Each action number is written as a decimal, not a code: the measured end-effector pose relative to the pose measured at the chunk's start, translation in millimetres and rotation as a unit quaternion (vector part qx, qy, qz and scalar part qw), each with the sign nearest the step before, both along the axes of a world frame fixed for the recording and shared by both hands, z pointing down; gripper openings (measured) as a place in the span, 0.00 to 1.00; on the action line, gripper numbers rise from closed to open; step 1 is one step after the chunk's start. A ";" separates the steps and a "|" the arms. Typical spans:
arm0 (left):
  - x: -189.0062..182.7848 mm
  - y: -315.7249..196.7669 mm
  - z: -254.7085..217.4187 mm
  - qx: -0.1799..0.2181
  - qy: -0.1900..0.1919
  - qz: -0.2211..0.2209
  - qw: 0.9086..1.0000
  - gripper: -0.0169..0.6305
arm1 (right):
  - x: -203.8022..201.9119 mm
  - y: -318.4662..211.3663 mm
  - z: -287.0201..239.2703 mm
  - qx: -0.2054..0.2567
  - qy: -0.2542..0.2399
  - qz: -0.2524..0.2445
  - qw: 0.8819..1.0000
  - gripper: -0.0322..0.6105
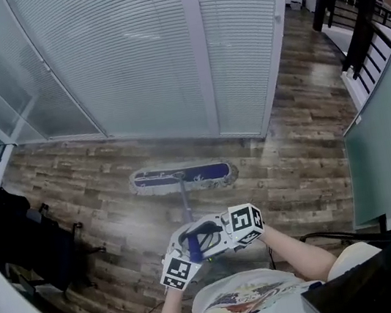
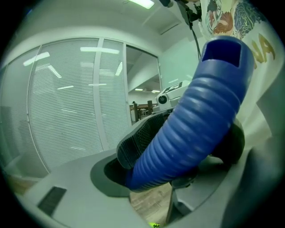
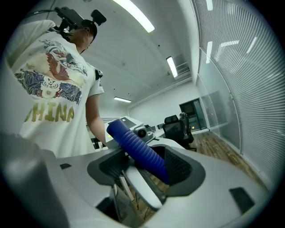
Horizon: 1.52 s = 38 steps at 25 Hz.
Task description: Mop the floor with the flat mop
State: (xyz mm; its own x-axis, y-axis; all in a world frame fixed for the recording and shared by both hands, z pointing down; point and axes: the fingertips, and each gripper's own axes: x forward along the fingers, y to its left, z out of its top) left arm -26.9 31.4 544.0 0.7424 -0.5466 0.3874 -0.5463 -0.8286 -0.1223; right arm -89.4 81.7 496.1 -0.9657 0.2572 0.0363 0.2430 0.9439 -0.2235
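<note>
Both grippers on the flat mop's handle – mop head down on the wooden floor.

The left gripper (image 1: 186, 254) (image 2: 187, 144) and the right gripper (image 1: 212, 232) (image 3: 147, 168) each have their jaws closed around the blue ribbed grip (image 1: 193, 244) (image 2: 200, 111) (image 3: 136, 149) at the top of the flat mop (image 1: 183, 191), just in front of the person's shirt and side by side on it, touching or nearly so. In each gripper view the grip runs slantwise between the textured pads. From there the pole (image 1: 186, 204) slopes down to the blue mop head (image 1: 182, 177), which lies flat and crosswise on the floor (image 1: 302, 171) – close to the floor's edge along the glass wall with blinds (image 1: 127, 59).
</note>
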 end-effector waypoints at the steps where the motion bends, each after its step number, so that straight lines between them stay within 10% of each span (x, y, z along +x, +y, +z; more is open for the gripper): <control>1: 4.8 18.8 -1.4 -0.001 0.000 -0.004 1.000 0.31 | 5.1 19.2 -1.6 -0.001 -0.002 -0.006 1.000 0.46; 15: 25.1 163.7 -7.4 -0.011 -0.001 -0.025 1.000 0.31 | 28.2 166.1 -12.2 -0.016 -0.029 -0.035 0.999 0.46; 28: 9.8 104.3 13.1 -0.001 0.013 -0.025 1.000 0.32 | 12.0 108.4 14.5 0.005 -0.006 -0.056 0.998 0.46; 38: -43.7 -43.6 18.3 0.007 0.022 -0.029 0.999 0.32 | -41.6 -38.7 22.2 0.008 0.000 -0.053 0.999 0.46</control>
State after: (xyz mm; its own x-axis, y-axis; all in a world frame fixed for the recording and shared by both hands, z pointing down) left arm -70.7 -12.3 562.3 0.7251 -0.5946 0.3475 -0.5989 -0.7935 -0.1082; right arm -131.0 43.1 518.3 -0.9330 0.3575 0.0407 0.3420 0.9163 -0.2083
